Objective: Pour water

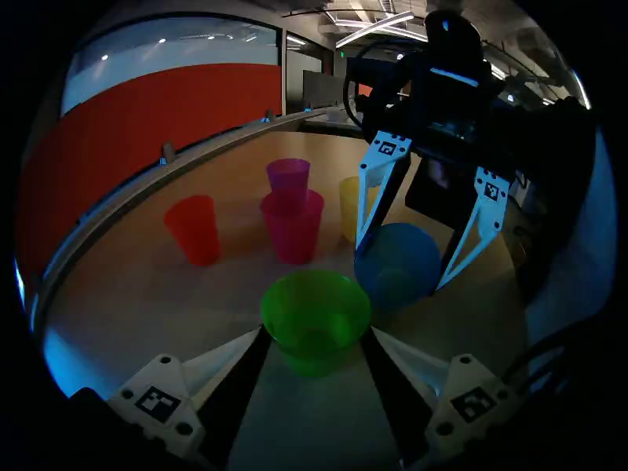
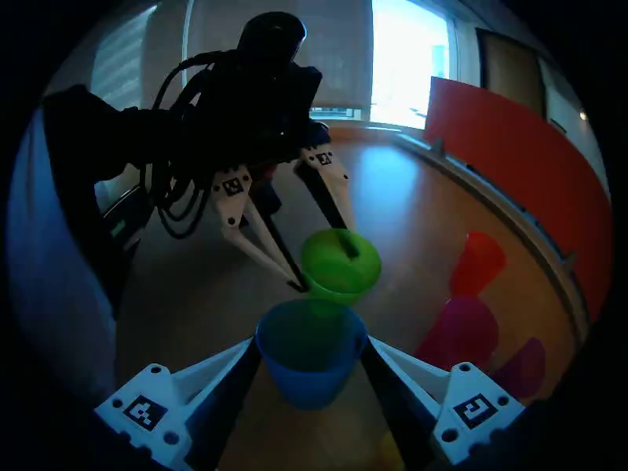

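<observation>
Left claw (image 1: 315, 330) grips green cup (image 1: 315, 314); right claw (image 2: 311, 341) grips blue cup (image 2: 310, 361)

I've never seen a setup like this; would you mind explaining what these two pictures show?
A person holds a two-finger tool in each hand; there is no robot arm. Each round picture comes from a camera riding on one tool, looking along its fingers. In the left gripper view, the left tool grips a green cup. In the right gripper view, the right tool grips a blue cup. A red cup, pink cup, purple cup and yellow cup stand on the wooden table.
</observation>
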